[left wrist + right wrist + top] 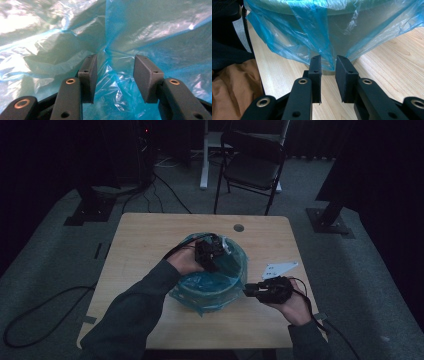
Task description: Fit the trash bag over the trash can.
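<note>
A round bin (235,270) lined with a thin blue plastic bag (200,295) stands in the middle of the wooden table (145,245). My left gripper (210,254) reaches down into the bin from its far left rim. Its jaws (115,60) stand open, with crinkled blue film (150,30) all around and loose between them. My right gripper (252,291) lies level at the bin's near right side and points at it. Its jaws (328,60) stand a little apart, open. A hanging fold of the bag (294,27) ends right at their tips, over the bin's wall (347,32).
A black folding chair (252,162) stands behind the table. A small round hole (238,227) sits near the table's far edge. Cables (30,315) trail over the grey floor at the left. Orange-brown cloth (232,85) lies below the table's edge.
</note>
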`<state>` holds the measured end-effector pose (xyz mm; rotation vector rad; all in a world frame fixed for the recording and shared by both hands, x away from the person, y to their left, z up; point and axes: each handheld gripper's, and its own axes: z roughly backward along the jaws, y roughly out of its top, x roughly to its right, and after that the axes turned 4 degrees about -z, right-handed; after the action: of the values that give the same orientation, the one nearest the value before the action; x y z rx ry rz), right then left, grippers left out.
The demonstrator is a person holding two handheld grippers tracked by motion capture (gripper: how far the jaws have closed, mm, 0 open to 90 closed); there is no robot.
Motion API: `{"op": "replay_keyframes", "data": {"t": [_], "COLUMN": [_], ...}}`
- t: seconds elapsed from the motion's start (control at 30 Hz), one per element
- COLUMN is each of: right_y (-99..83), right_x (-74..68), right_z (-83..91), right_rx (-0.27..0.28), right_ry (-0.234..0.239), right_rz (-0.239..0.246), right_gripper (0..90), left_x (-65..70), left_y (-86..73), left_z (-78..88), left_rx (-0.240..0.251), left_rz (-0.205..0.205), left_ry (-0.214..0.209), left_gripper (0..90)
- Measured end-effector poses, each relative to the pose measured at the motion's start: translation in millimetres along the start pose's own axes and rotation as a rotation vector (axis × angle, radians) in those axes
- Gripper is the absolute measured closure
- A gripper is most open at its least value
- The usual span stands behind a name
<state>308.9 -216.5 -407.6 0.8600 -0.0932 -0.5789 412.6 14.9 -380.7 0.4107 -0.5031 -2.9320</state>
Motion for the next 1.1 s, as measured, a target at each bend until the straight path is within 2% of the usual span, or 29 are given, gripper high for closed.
{"op": "replay_keyframes", "data": {"t": [0.03, 0.3, 0.37, 0.4, 0.53, 0.6, 0.67, 0.73, 0.9, 0.97, 1.1], "right_y": [0.0, -0.7, -0.8, -0.7, -0.8, -0.8, -0.7, -0.7, -1.0, -1.0, -0.9], "right_x": [0.0, 0.6, 0.5, 0.4, 0.4, 0.5, 0.7, 0.8, 1.1, 1.4, 1.5], "right_z": [0.0, 0.8, 0.9, 1.0, 2.1, 2.3, 2.5, 2.7, 3.1, 3.2, 3.6], "right_rx": [0.0, 0.001, 0.001, 0.002, 0.004, 0.005, 0.007, 0.007, 0.008, 0.008, 0.01], "right_ry": [0.0, -0.002, -0.002, -0.002, -0.004, -0.004, -0.006, -0.007, -0.008, -0.008, -0.009], "right_rz": [0.0, -0.003, -0.003, -0.003, -0.002, -0.003, -0.003, -0.005, -0.006, -0.007, -0.008], "right_gripper": [75.0, 75.0, 75.0, 75.0, 75.0, 75.0, 75.0, 75.0, 75.0, 74.9, 74.9], "left_x": [0.0, -1.4, -1.7, -1.5, -2.9, -2.9, -4.8, -4.8, -5.9, -6.2, -6.6], "left_y": [0.0, -8.9, -10.7, -14.7, -22.3, -22.3, -32.6, -39.4, -54.7, -60.0, -69.8], "left_z": [0.0, 29.7, 33.0, 40.3, 53.2, 53.2, 62.8, 65.6, 70.3, 73.1, 78.6], "left_rx": [0.0, 0.173, 0.19, 0.227, 0.286, 0.286, 0.386, 0.444, 0.532, 0.552, 0.588], "left_rz": [0.0, 0.052, 0.06, 0.075, 0.103, 0.103, 0.152, 0.18, 0.243, 0.258, 0.289], "left_ry": [0.0, -0.007, -0.004, 0.017, 0.037, 0.037, 0.038, 0.045, 0.076, 0.1, 0.117], "left_gripper": [54.4, 54.9, 55.7, 55.7, 56.8, 56.8, 56.8, 56.8, 56.8, 56.8, 56.8]}}
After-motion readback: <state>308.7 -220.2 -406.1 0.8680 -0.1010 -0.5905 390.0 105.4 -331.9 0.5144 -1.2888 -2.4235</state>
